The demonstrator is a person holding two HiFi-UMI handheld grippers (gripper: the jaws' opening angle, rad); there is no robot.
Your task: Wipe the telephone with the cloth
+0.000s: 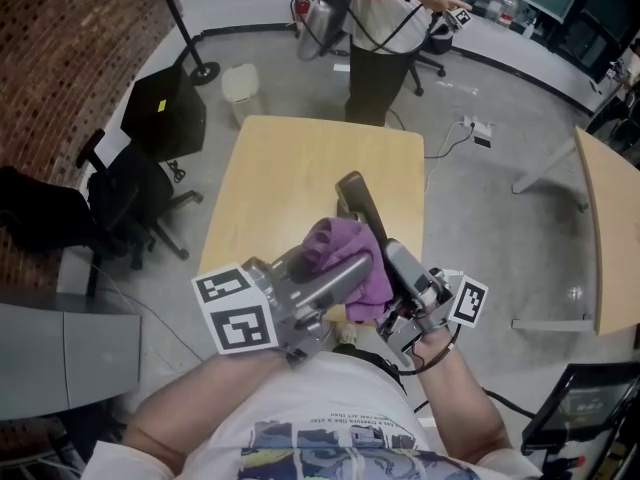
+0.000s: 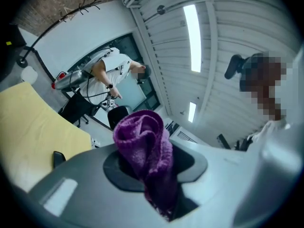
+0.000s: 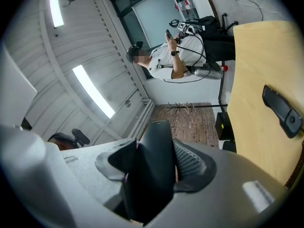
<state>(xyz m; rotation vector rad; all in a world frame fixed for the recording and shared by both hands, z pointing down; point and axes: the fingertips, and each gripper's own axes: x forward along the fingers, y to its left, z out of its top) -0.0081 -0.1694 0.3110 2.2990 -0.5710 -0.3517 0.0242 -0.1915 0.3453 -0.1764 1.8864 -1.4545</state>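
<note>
Over the near end of the wooden table (image 1: pixel 300 168), both grippers are raised and tilted upward. My left gripper (image 1: pixel 345 268) is shut on a bunched purple cloth (image 1: pixel 345 253), which bulges out above the jaws (image 2: pixel 142 146). Close beside it on the right, my right gripper (image 1: pixel 392 260) is shut on the black telephone handset (image 1: pixel 362 208); the handset stands up between the jaws (image 3: pixel 154 170). Cloth and handset meet side by side. Another black phone part (image 3: pixel 282 110) lies on the table, also seen at the table's edge (image 2: pixel 58 158).
A person (image 1: pixel 385 28) stands at the table's far end holding grippers. A black office chair (image 1: pixel 130 193) and a black box stand to the left, a white bin (image 1: pixel 242 83) beyond. A second table (image 1: pixel 610 228) is on the right, a power strip (image 1: pixel 480 128) on the floor.
</note>
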